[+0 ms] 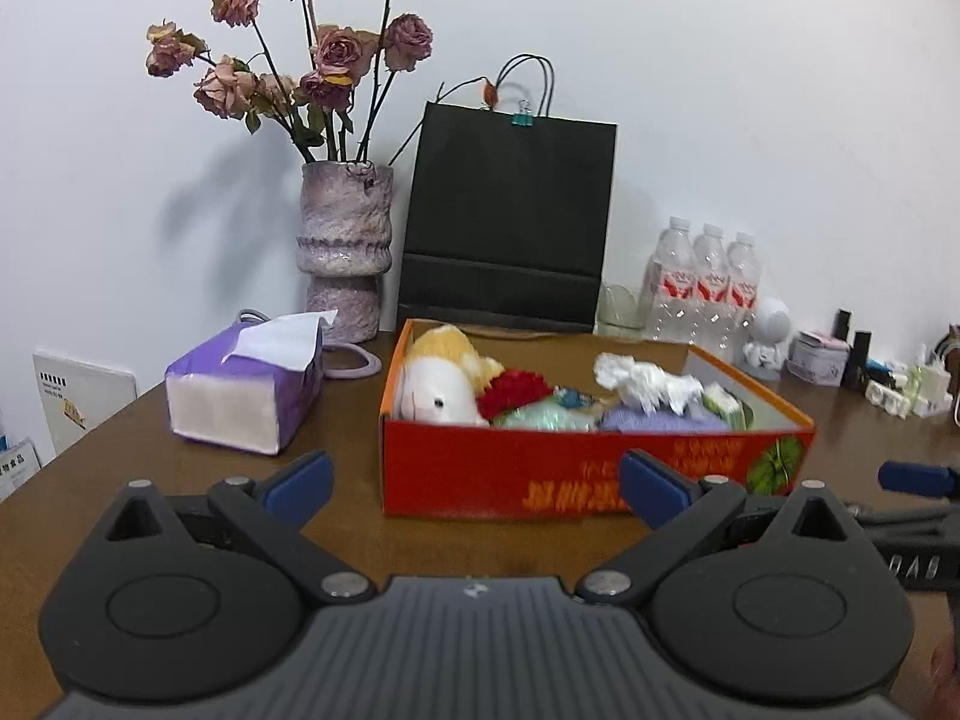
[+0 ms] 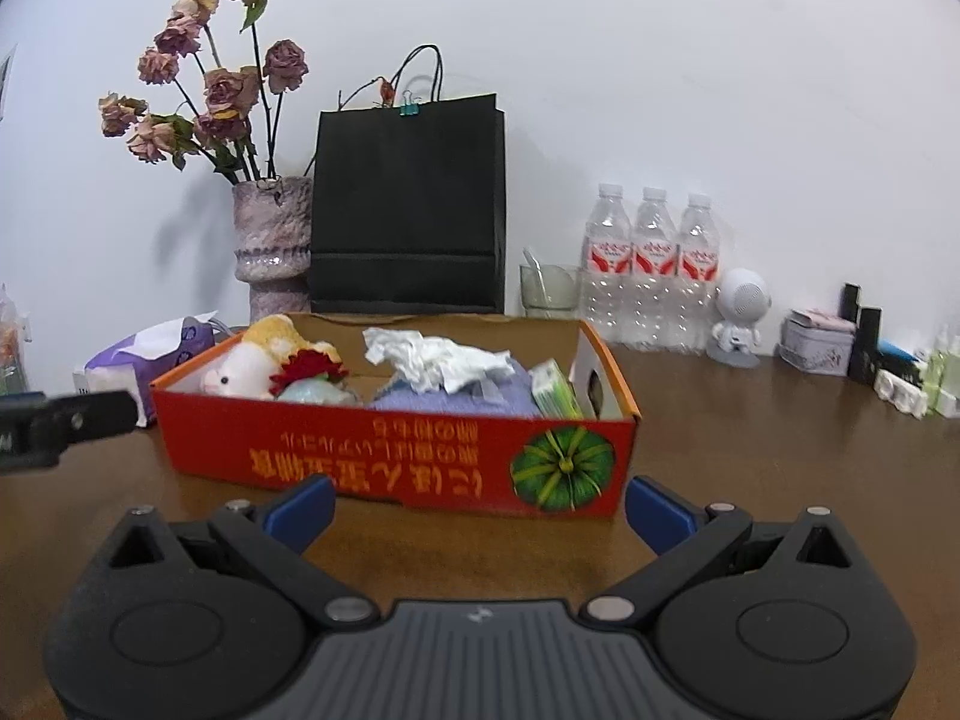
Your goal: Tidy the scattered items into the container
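**Box filled, both grippers wide & empty**

Brown table [image 1: 336, 540] runs to a white wall. Far side, biggest first: black paper bag [image 1: 510, 216] w/ a green clip on its top edge, purple-grey vase [image 1: 345, 252] of dried roses [image 1: 288, 60] left of it, three water bottles [image 2: 651, 264] to the right, a glass cup [image 2: 549, 291] between bag & bottles.

Red cardboard box [image 2: 384, 456], the container, sits mid-table, near wall printed w/ a green pumpkin & orange text. Inside, left to right: white-and-yellow plush toy [image 1: 441, 384], red fluffy item [image 1: 516, 393], pale green bundle, lilac cloth [image 2: 450, 399] w/ crumpled white tissue [image 2: 438, 357] on top, small green pack [image 2: 555, 390] at the right end.

Purple tissue pack [image 1: 246, 384] lies left of the box, apart from it.

Left gripper [image 1: 477, 483] & right gripper [image 2: 480, 510] both sit near side of the box, low over the table, jaws spread wide, nothing between the blue pads.

Small stuff far right: white figurine [image 2: 738, 318], tin, dark tubes.
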Demonstrator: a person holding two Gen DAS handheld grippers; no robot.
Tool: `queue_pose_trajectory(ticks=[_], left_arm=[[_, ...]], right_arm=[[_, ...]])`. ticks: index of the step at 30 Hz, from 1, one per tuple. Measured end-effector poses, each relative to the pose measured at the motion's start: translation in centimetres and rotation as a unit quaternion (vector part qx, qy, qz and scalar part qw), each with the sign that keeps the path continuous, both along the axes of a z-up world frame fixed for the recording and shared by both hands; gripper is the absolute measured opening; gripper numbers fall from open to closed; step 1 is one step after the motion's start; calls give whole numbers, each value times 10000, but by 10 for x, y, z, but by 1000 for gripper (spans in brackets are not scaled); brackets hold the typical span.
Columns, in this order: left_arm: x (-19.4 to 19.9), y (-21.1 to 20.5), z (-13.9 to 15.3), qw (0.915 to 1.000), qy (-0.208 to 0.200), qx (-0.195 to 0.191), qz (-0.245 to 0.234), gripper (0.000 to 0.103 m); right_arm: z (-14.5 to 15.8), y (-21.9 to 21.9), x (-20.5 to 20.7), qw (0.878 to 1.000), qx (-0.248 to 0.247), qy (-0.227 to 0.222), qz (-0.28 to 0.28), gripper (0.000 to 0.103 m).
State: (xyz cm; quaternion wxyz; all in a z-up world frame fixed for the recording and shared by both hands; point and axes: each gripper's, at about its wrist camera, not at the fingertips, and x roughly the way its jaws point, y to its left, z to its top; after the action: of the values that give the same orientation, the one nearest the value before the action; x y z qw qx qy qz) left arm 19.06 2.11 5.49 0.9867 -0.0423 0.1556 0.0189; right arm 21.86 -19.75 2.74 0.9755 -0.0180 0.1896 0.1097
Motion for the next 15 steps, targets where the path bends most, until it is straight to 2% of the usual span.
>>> queue_pose_trajectory(ticks=[4,10,15], left_arm=[[-13,-6,-12,9995,-34,302,104,103],[-22,-4,-18,9996,-97,170,185,103],[-28,-5,-18,9990,-261,224,294,103]], right_arm=[[-5,-5,-11,10000,26,74,-36,103],[-12,-6,-21,9999,-29,-29,-127,103],[-16,-2,-21,9999,-134,-44,-100,103]])
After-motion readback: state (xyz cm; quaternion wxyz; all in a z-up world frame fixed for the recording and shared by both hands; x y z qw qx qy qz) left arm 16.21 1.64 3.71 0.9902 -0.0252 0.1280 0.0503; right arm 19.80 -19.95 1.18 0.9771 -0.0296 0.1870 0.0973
